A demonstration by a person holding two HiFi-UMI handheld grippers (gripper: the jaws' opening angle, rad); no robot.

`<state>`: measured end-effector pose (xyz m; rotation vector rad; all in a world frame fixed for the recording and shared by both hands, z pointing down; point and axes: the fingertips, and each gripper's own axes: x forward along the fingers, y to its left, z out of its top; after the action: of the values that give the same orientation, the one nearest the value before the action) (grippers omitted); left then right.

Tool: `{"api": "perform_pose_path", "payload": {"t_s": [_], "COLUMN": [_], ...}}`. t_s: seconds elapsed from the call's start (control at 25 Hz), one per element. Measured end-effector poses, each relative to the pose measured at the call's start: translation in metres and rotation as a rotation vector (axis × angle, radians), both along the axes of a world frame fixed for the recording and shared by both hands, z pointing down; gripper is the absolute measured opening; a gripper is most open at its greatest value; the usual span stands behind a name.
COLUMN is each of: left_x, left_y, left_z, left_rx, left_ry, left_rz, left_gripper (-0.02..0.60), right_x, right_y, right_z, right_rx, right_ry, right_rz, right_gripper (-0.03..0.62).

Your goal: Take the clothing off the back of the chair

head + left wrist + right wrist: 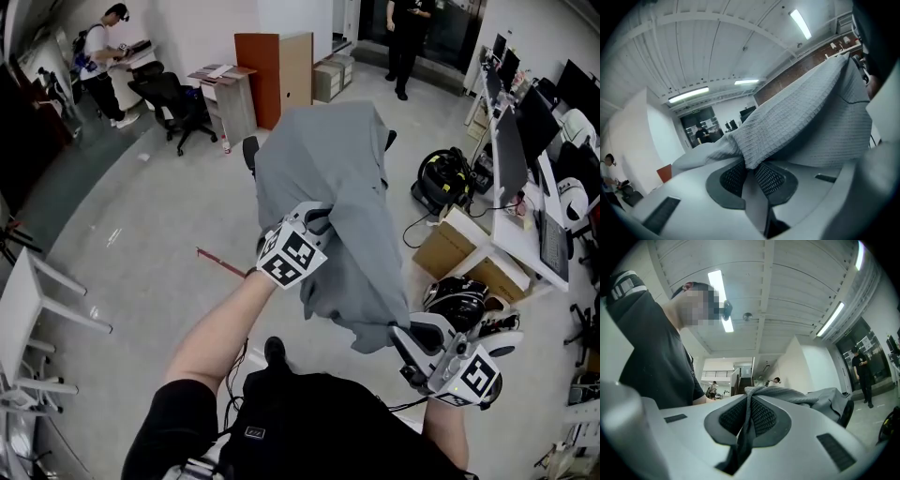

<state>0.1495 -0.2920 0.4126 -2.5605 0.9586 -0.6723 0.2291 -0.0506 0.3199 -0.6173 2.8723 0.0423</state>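
Note:
A grey garment [337, 187] hangs draped over the back of a black office chair [249, 152], which it hides almost wholly. My left gripper [319, 223] is at the garment's left side, shut on a fold of the grey cloth [754, 145]; the waffle-weave fabric is pinched between its black pads [769, 179]. My right gripper [398, 336] is lower right, shut on the garment's hanging bottom edge, and a thin strip of grey cloth [749, 416] runs between its pads [764, 417]. The garment [820, 397] stretches away from that grip.
A cardboard box [459, 246] and a black-and-yellow vacuum [442, 176] stand right of the chair, beside a desk with monitors [525, 141]. A wooden cabinet [277, 75], another black chair [178, 103] and people stand farther off. A white table frame [33, 309] is at left.

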Motion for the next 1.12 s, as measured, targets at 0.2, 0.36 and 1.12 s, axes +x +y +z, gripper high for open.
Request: {"api": "perform_pose_path", "payload": {"t_s": [0.2, 0.36, 1.12], "left_x": [-0.03, -0.068, -0.104], "left_y": [-0.01, -0.024, -0.163], "left_z": [0.015, 0.042, 0.178], "left_rx": [-0.033, -0.086, -0.054], "left_ry": [0.011, -0.056, -0.439], "left_rz": [-0.082, -0.137, 0.166], "left_gripper": [0.234, 0.283, 0.433], "right_x": [0.037, 0.064, 0.009], "right_y": [-0.016, -0.039, -0.165], "right_z": [-0.017, -0.035, -0.134], "right_rx": [-0.024, -0.039, 0.063], "right_ry": [-0.14, -0.26, -0.372], "right_rz": [0.082, 0.144, 0.311], "right_gripper": [0.025, 0.025, 0.025]}}
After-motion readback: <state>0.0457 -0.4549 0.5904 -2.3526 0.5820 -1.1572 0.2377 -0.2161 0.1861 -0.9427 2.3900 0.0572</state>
